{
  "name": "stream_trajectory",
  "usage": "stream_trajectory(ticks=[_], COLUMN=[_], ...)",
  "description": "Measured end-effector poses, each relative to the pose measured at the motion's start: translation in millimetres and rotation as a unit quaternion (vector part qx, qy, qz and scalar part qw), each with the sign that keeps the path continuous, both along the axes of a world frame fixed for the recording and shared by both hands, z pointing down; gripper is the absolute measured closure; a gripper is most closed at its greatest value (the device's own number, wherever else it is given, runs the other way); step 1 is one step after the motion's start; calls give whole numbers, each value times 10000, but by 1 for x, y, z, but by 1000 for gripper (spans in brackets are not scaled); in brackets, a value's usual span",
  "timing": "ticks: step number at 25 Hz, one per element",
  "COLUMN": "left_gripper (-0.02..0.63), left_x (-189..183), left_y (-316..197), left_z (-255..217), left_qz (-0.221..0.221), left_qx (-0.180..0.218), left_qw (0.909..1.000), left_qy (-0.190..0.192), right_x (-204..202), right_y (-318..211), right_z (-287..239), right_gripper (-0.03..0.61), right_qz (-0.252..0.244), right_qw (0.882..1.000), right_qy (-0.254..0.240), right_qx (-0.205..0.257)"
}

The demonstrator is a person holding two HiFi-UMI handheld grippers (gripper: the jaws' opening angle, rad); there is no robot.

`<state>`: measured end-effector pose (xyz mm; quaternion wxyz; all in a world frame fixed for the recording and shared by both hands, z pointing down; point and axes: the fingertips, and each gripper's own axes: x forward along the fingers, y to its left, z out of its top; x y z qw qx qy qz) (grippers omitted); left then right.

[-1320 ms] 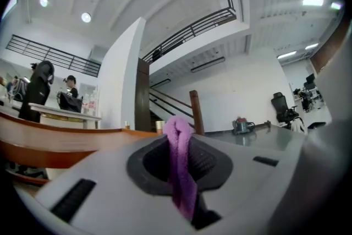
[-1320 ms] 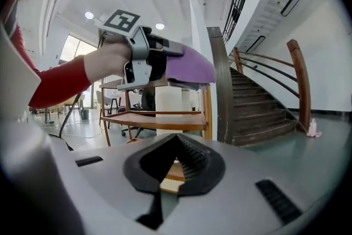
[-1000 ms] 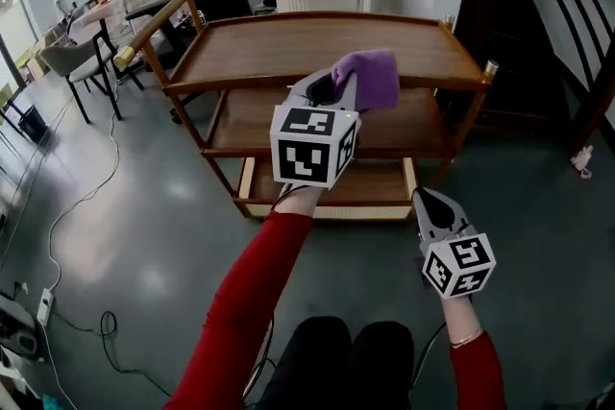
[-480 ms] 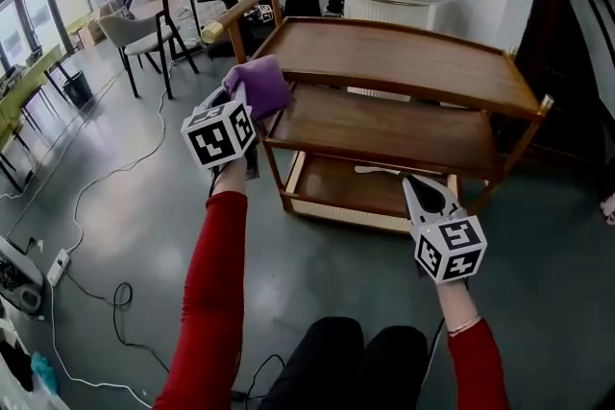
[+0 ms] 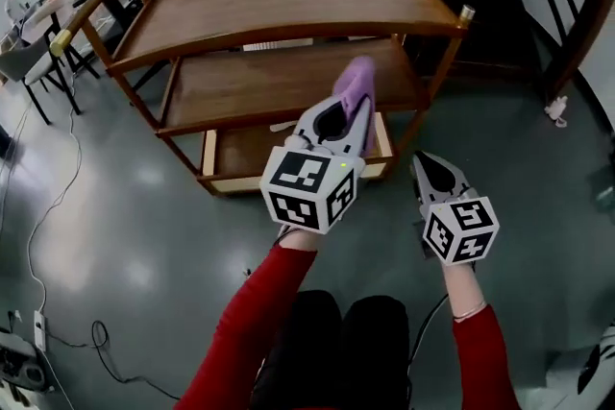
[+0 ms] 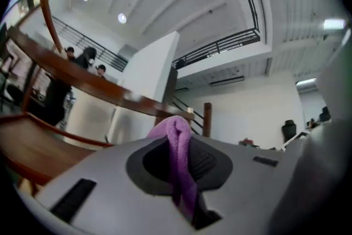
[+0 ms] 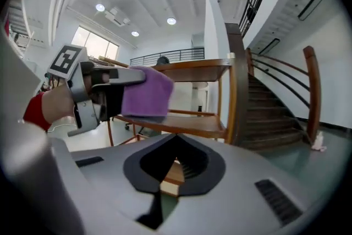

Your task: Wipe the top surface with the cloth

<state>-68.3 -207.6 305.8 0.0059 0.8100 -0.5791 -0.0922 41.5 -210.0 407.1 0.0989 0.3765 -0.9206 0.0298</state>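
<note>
The purple cloth [image 5: 358, 84], soft and bunched into a thick fold, is pinched in the left gripper [image 5: 338, 125] before the wooden cart [image 5: 279, 5]. The right gripper [image 5: 430, 170] is pressed together, holding nothing.

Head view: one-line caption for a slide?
Left gripper holds the purple cloth before the wooden cart; right gripper shut, empty.
</note>
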Motion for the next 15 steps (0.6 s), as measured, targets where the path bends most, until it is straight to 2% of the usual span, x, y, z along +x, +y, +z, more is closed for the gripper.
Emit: stream_trajectory(ticks=[1, 3, 5, 7, 9, 11, 13, 15], left_gripper=[566, 566, 566, 566, 566, 566, 566, 566], left_x=[36, 92, 129, 141, 126, 91, 41, -27], left_y=[-19, -54, -84, -107, -117, -114, -101, -79], left_z=[13, 40, 65, 88, 105, 114, 119, 126], left_qz=[368, 822, 953, 785, 434, 66, -359, -933], left_qx=[-154, -475, -802, -1043, -1151, -1191, -1228, -1278], left_qw=[9992, 9954, 9922, 9912, 9913, 9911, 9901, 9858], left_qy=[79, 107, 0, -203, -463, -588, -580, -570], right_x=[19, 50, 75, 90, 92, 84, 67, 36], right_y=[-1, -5, -8, -10, -9, -9, -9, -9], right_z=[5, 14, 20, 23, 24, 22, 22, 27], right_gripper=[574, 574, 574, 574, 574, 574, 574, 574], right_qz=[182, 482, 721, 849, 823, 719, 531, 191], right_qw=[9998, 9987, 9971, 9960, 9961, 9970, 9983, 9996], right_qy=[55, 112, 120, 141, 176, 174, 110, 12], right_qx=[-47, -128, -204, -257, -257, -221, -203, -213])
